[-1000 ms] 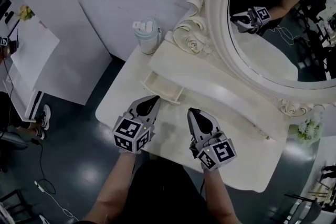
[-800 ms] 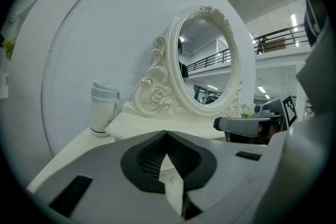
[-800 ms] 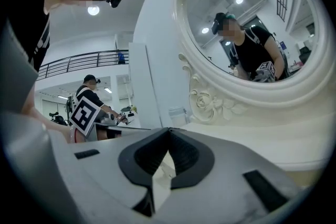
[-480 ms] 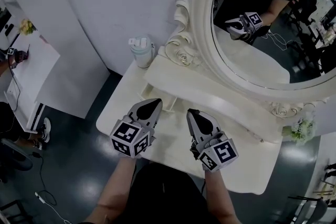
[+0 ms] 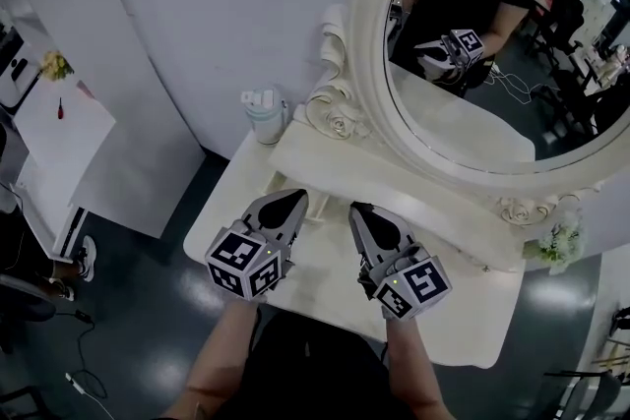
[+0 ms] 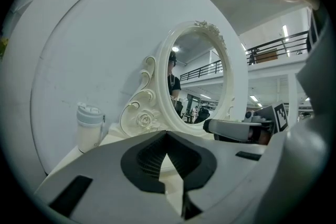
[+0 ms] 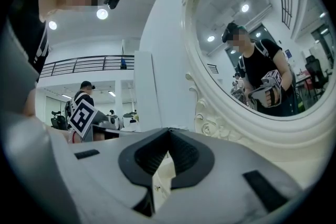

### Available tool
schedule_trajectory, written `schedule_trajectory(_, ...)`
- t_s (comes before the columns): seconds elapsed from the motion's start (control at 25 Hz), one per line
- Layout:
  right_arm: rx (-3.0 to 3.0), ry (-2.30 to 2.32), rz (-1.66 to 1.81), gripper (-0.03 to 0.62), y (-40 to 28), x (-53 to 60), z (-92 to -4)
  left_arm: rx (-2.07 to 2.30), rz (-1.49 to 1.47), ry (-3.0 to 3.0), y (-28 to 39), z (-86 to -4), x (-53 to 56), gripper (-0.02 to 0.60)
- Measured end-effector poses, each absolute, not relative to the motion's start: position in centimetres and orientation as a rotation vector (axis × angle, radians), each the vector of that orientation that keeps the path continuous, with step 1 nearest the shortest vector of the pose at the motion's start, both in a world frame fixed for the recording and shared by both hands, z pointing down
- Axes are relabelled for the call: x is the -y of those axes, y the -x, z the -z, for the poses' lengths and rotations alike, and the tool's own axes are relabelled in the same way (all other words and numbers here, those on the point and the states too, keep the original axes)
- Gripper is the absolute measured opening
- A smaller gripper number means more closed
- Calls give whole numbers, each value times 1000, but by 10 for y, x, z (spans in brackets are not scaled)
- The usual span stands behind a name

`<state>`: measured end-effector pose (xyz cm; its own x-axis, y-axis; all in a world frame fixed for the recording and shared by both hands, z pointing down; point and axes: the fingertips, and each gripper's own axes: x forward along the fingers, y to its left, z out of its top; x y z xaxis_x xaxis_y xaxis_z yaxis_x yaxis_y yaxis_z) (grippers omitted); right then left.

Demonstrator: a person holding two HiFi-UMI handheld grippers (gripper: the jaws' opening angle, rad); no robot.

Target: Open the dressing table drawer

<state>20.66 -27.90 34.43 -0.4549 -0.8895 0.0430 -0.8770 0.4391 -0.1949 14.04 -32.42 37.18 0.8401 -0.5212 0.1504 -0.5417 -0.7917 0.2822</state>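
The cream dressing table [image 5: 325, 261] stands against a white wall, under an oval mirror [image 5: 472, 64]. Its small drawer [image 5: 280, 180] juts out a little from the raised shelf [image 5: 413, 192], and my left gripper partly covers it. Both grippers hover side by side above the tabletop in front of the drawer. The left gripper [image 5: 293, 201] [image 6: 168, 136] is shut and holds nothing. The right gripper [image 5: 358, 210] [image 7: 168, 131] is also shut and empty. The jaws of both point level towards the mirror.
A lidded tumbler [image 5: 264, 113] [image 6: 89, 131] stands at the table's back left corner by the carved rose scroll [image 5: 335, 118]. Small flowers [image 5: 554, 246] sit at the right end. A white desk [image 5: 59, 128] stands to the left, on a dark floor.
Both grippers have risen together, still shut and side by side. The left gripper now covers more of the drawer in the head view.
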Motion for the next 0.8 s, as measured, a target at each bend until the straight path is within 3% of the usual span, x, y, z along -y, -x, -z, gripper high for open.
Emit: schedule_trajectory(0.8,-2651,1518,195,3,-189,282,-304,792,5,-2711,-137,-335,319,0)
